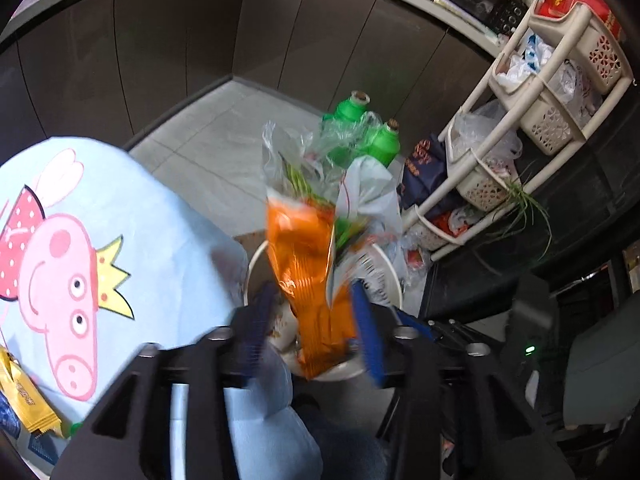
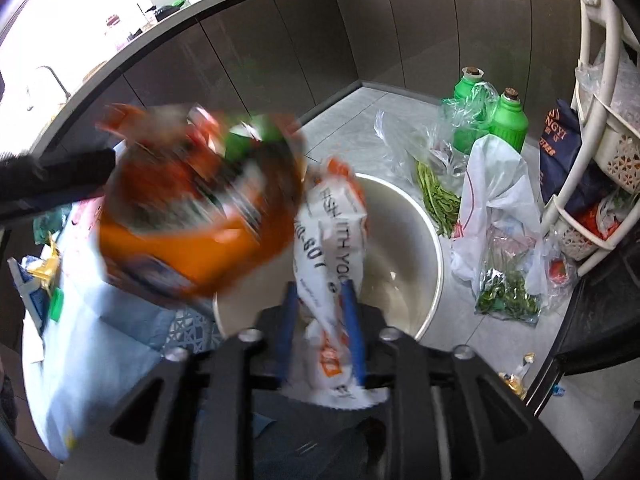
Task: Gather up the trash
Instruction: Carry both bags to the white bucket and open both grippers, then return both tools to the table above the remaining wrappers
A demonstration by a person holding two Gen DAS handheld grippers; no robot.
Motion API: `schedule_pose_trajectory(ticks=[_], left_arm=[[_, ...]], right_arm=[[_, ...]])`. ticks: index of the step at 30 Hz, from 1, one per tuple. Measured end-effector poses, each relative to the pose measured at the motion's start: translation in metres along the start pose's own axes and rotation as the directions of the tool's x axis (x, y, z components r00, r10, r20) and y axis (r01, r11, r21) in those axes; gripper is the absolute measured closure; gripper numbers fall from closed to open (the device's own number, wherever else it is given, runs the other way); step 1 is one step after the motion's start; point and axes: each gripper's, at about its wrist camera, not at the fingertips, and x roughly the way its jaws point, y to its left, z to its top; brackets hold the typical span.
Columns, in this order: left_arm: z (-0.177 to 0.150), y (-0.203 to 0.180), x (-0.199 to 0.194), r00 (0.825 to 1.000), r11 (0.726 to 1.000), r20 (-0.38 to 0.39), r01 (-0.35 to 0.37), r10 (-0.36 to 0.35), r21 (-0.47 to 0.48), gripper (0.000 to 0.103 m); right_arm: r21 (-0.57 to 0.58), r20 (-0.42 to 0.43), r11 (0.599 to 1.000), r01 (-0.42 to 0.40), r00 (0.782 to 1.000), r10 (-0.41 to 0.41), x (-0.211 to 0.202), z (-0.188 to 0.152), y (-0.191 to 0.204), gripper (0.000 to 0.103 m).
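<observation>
An orange wrapper is pinched in the left gripper and a white packet is clamped in the right gripper, both held over the bin; the blurred wrapper, seemingly swinging, could be dropped outside the rim if released early

Bin mouth is mostly open on its right side, but the orange wrapper and white packet hang over the left rim; veggie bags crowd the floor just beside it.
</observation>
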Motion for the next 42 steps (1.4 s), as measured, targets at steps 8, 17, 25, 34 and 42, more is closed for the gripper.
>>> schedule_pose_trajectory(ticks=[8, 17, 25, 34, 42], left_arm=[[0.002, 0.004, -0.021, 0.993, 1.000, 0.112, -0.029, 0.030, -0.006, 0.012], [0.000, 0.017, -0.040, 0.989, 0.997, 0.141, -0.030, 0.039, -0.068, 0.009], [-0.006, 0.023, -0.082, 0.980, 0.996, 0.194, -0.030, 0.045, -0.080, 0.009], [-0.040, 0.048, -0.148, 0.960, 0.985, 0.253, -0.078, 0.116, -0.156, 0.009], [-0.104, 0.101, -0.191, 0.942, 0.947, 0.234, -0.174, 0.240, -0.269, 0.009]], right_arm=[[-0.100, 0.066, 0.994, 0.041, 0.997, -0.034, -0.009, -0.006, 0.013, 0.008], [-0.143, 0.103, 0.989, 0.048, 0.994, -0.033, -0.033, 0.001, 0.027, 0.003], [-0.174, 0.154, 0.984, 0.038, 0.988, -0.011, -0.071, 0.013, 0.055, 0.003], [-0.238, 0.206, 0.971, 0.003, 0.977, 0.048, -0.118, 0.016, 0.102, 0.003], [-0.297, 0.174, 0.951, -0.091, 0.974, 0.148, -0.142, 0.013, 0.147, 0.003]])
